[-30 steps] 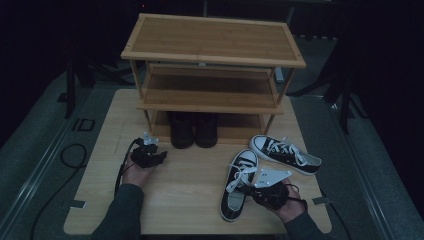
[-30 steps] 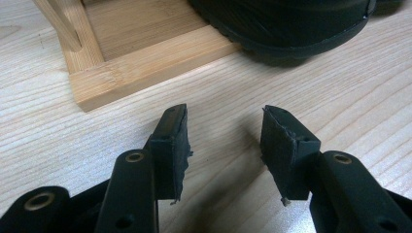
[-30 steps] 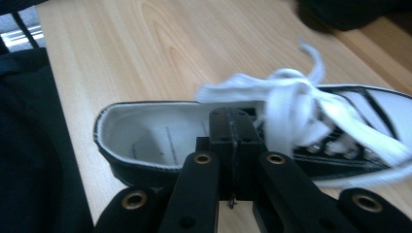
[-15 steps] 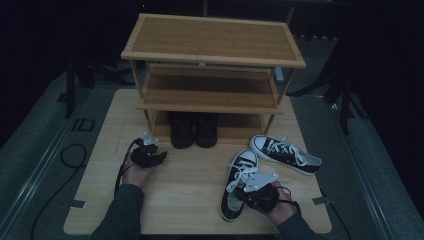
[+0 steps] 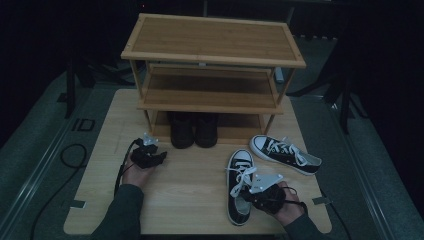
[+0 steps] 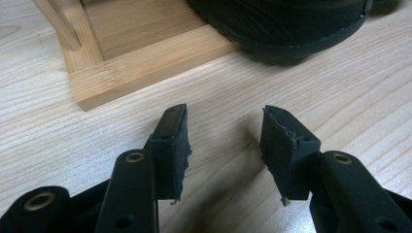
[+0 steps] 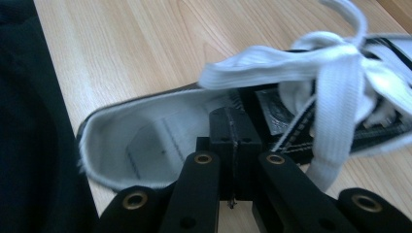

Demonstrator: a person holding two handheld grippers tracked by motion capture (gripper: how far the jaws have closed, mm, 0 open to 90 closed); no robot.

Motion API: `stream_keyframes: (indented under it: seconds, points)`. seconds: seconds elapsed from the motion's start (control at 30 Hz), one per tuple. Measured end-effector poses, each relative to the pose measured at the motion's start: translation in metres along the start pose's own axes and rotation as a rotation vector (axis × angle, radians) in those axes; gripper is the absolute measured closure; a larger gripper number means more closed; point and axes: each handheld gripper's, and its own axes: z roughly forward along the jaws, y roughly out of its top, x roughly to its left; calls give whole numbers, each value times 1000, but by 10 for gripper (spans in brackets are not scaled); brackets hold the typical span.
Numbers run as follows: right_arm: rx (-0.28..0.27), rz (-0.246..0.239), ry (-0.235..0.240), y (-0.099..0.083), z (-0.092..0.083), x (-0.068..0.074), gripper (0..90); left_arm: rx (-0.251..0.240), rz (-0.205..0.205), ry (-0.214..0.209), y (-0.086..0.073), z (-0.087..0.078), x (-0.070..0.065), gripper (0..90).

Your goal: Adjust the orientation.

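Observation:
A black low sneaker with white laces (image 5: 241,172) lies toe-away on the wooden table (image 5: 190,205). My right gripper (image 5: 247,195) hovers at its heel opening. In the right gripper view the jaws (image 7: 232,131) are pressed together, nothing visible between them, over the sneaker's grey lining (image 7: 145,141) beside the laces (image 7: 335,73). Its twin sneaker (image 5: 285,152) lies angled to the right. My left gripper (image 5: 155,152) rests low on the table, open and empty (image 6: 223,131), pointing at the rack's bottom rail (image 6: 145,63) and a black shoe (image 6: 282,24).
A three-tier bamboo shoe rack (image 5: 215,37) stands at the table's far side, with a pair of black shoes (image 5: 194,129) on its bottom shelf. Dark floor and stand legs surround the table. A cable (image 5: 75,155) trails off the left.
My right hand has slid a little left and nearer the front edge, settling over the sneaker's heel. The left gripper has kept still.

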Motion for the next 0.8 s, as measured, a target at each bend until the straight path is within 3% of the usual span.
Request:
stream_keyframes:
  seconds: [0.4, 0.8]
  points:
    - [15, 40, -73, -13, -12, -21, 900, -1, 2, 1, 0, 0, 0, 531]
    - [32, 54, -115, -16, -16, -42, 900, -1, 3, 0, 0, 0, 0, 531]
